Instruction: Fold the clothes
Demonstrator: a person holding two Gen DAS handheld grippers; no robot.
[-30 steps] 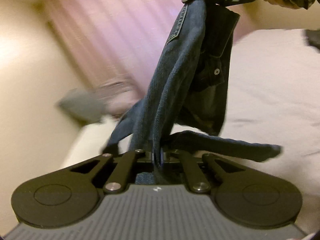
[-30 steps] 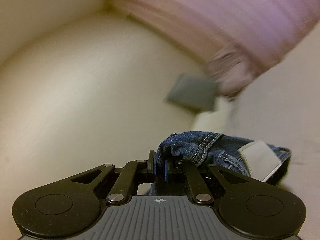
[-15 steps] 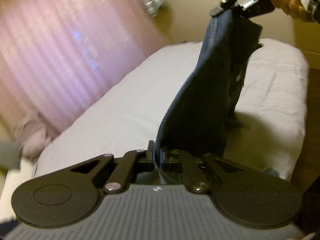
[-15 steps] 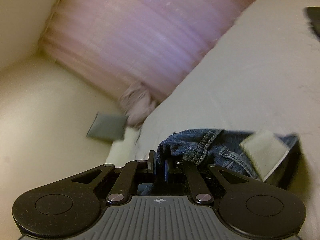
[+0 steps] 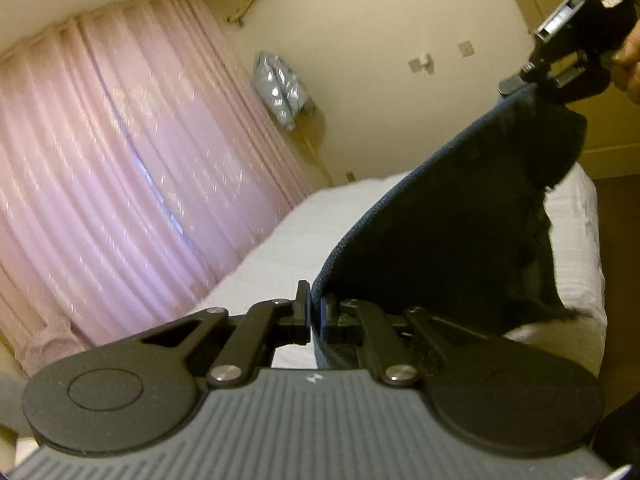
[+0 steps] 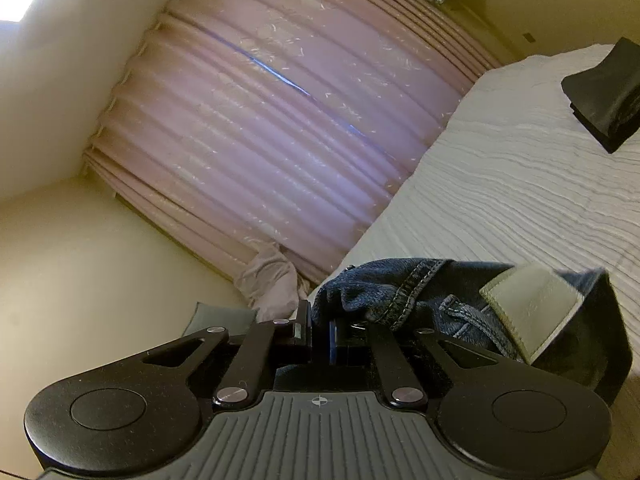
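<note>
Dark blue denim jeans (image 5: 460,232) hang stretched in the air above the white bed (image 5: 288,240). My left gripper (image 5: 316,314) is shut on one edge of them. Up at the top right of the left wrist view, my right gripper (image 5: 516,86) pinches the other end, held by a hand. In the right wrist view my right gripper (image 6: 320,334) is shut on the waistband of the jeans (image 6: 404,288), whose pale label (image 6: 532,308) faces up. The cloth's lower part droops toward the bed.
Pink curtains (image 5: 120,184) cover the wall behind the bed. A folded dark garment (image 6: 604,96) lies on the bed's far part (image 6: 500,176). A silvery bag (image 5: 280,88) hangs on the cream wall. A crumpled pinkish cloth (image 6: 272,284) sits near the curtain's foot.
Both grippers swung round with the jeans: the view turned from the cream wall toward the curtains and bed. The jeans went from hanging bunched to being spread wider between the two grippers.
</note>
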